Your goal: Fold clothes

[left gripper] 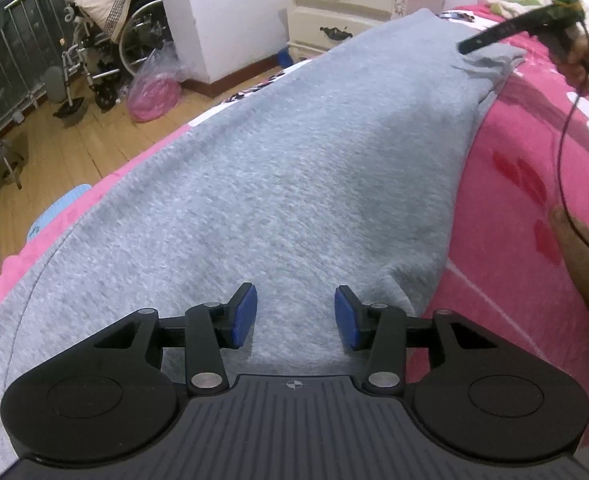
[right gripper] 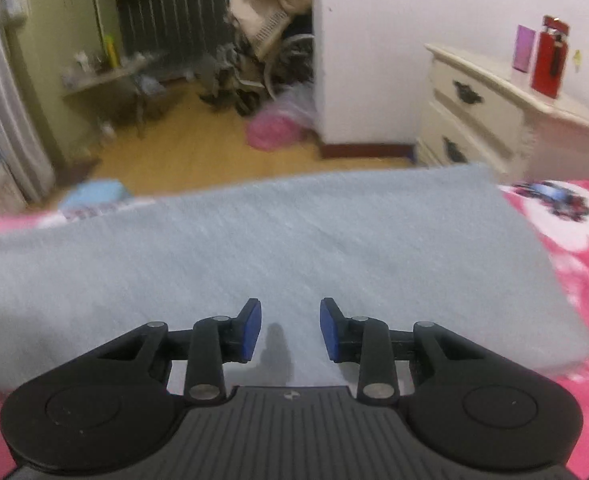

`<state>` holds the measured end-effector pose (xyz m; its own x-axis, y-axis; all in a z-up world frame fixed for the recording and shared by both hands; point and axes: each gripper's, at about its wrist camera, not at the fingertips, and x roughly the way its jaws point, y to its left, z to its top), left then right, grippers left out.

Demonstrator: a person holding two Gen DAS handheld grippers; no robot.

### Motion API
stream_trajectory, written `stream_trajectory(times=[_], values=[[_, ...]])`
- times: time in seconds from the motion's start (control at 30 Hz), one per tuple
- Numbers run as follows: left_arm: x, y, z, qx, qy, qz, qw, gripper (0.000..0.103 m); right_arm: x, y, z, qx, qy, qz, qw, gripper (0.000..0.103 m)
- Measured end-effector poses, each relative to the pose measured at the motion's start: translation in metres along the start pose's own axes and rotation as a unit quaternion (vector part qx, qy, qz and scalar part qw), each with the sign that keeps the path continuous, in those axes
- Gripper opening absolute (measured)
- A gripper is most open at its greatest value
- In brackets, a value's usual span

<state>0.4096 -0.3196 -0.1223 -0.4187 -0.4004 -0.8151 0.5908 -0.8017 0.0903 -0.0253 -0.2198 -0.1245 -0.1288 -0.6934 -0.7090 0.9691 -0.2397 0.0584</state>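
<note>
So the grey garment [left gripper: 278,184] is lying long and mostly flat across the pink bedspread [left gripper: 526,184], one long edge running close to the side of the bed, which we guess is to get it smoothed out before the next fold. It looks like sweatpants or a folded sweatshirt, honestly can't tell which.

Our left gripper [left gripper: 295,316] hovers over the near end with its jaws apart and nothing between the blue pads [left gripper: 243,316], just cloth underneath. Our right gripper [right gripper: 290,330] is released too, empty, hanging over the cloth near the far end; in the left view its tip sits right at a small rumpled corner [left gripper: 490,62], probably the bit we'd pick up next.

Beyond the bed there's a cream nightstand [right gripper: 494,116] and a wheelchair [left gripper: 106,52].
</note>
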Motion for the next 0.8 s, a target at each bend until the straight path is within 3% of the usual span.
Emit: stream_trajectory(times=[0.1,0.23,0.37,0.43,0.57,0.63,0.7,0.8], values=[[-0.001,0.001,0.002,-0.002,0.005,0.003,1.0,0.044,0.02,-0.016,-0.009,-0.005,0.017,-0.033,0.999,0.034],[-0.002,0.004,0.0,-0.002,0.005,0.001,1.0,0.044,0.001,-0.082,-0.028,0.1,-0.006,-0.036,0.994,0.018],[-0.001,0.004,0.0,0.003,0.007,0.001,1.0,0.045,-0.015,-0.127,-0.029,0.159,-0.013,-0.082,0.984,0.018],[-0.001,0.004,0.0,0.004,0.007,0.002,1.0,0.045,-0.019,-0.129,-0.019,0.163,-0.019,-0.097,0.982,0.02],[-0.002,0.004,0.0,0.004,0.008,0.003,1.0,0.045,-0.01,-0.13,-0.01,0.161,-0.03,-0.078,0.984,0.021],[-0.002,0.004,0.001,0.006,0.009,0.003,0.9999,0.045,0.003,-0.143,-0.015,0.154,-0.006,-0.115,0.981,0.018],[-0.002,0.004,0.001,0.006,0.009,0.002,0.9999,0.046,-0.003,-0.164,-0.025,0.188,-0.019,-0.127,0.974,0.017],[-0.002,0.005,0.0,0.006,0.008,0.0,1.0,0.046,-0.018,-0.196,-0.035,0.264,-0.04,-0.163,0.95,0.017]])
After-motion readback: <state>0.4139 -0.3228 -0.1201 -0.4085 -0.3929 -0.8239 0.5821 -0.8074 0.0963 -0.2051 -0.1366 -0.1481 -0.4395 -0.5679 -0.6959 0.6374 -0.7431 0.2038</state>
